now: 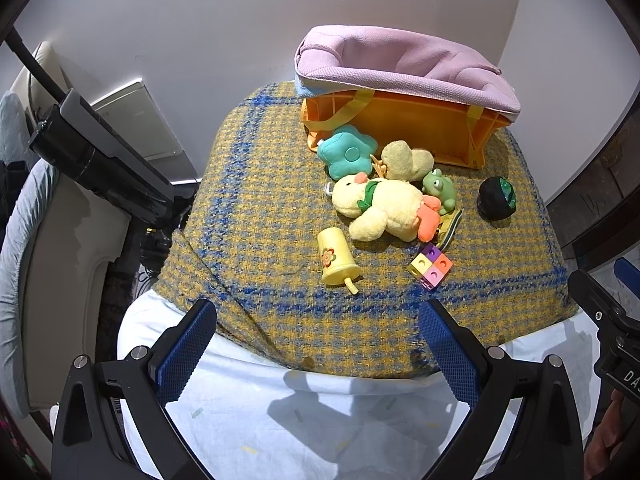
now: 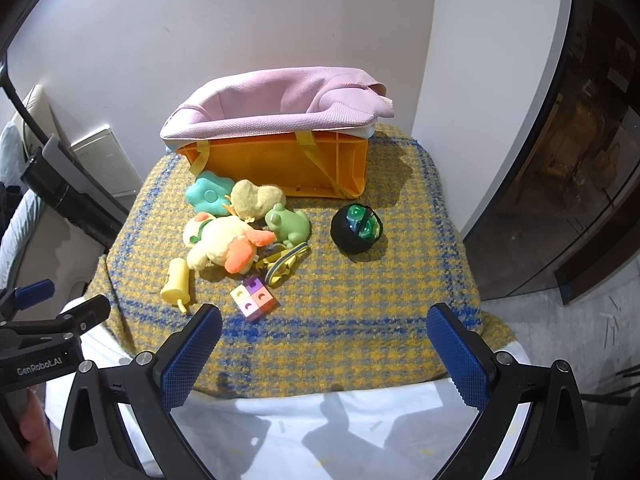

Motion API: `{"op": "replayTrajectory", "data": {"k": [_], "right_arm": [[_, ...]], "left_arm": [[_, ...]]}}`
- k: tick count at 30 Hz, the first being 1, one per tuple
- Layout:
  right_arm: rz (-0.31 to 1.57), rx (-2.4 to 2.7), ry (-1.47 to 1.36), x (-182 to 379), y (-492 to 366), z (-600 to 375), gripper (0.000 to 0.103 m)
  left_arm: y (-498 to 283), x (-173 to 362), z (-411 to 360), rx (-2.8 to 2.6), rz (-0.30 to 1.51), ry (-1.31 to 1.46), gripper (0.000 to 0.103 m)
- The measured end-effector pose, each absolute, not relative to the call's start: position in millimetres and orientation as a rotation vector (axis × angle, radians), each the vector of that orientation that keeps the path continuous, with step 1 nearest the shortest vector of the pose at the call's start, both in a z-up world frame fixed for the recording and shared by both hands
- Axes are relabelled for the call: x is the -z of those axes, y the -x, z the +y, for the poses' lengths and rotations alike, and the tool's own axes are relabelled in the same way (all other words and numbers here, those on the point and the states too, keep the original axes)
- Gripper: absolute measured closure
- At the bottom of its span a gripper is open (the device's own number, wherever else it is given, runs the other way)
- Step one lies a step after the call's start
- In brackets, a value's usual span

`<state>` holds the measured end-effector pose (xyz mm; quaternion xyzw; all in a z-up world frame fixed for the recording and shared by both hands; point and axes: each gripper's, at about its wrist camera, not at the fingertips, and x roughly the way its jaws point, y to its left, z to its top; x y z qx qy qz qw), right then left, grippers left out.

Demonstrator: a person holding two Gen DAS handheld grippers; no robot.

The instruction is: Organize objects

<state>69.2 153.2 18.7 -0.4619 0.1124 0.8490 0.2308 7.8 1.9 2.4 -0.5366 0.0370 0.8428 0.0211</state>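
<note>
Toys lie on a yellow-blue checked cloth (image 1: 260,200): a yellow plush duck (image 1: 384,208) (image 2: 220,244), a teal plush flower (image 1: 348,152) (image 2: 208,196), a green frog (image 1: 440,188) (image 2: 288,226), a yellow toy cup (image 1: 336,258) (image 2: 178,280) on its side, a coloured block square (image 1: 430,266) (image 2: 254,298) and a black-green ball (image 1: 496,198) (image 2: 356,230). Behind them stands an orange basket (image 1: 420,128) (image 2: 280,164) with a pink liner. My left gripper (image 1: 320,340) and right gripper (image 2: 324,344) are open and empty, near the cloth's front edge.
A white sheet (image 1: 300,412) covers the table's front edge under the cloth. A black stand (image 1: 100,156) rises at the left. A white wall is behind the basket; a dark cabinet (image 2: 580,200) is at the right.
</note>
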Motion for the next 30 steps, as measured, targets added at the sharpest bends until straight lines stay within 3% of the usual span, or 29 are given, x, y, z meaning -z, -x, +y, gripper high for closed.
{"op": "replayTrajectory", "data": {"k": [16, 30], "right_arm": [[0.331, -2.315, 1.264, -1, -62, 161, 0.001], [0.349, -2.276, 1.275, 44, -48, 174, 0.001]], "left_arm": [[10, 14, 6, -2.619, 0.149, 1.634, 0.000], [33, 72, 16, -2.547, 0.143, 1.673, 0.000]]}}
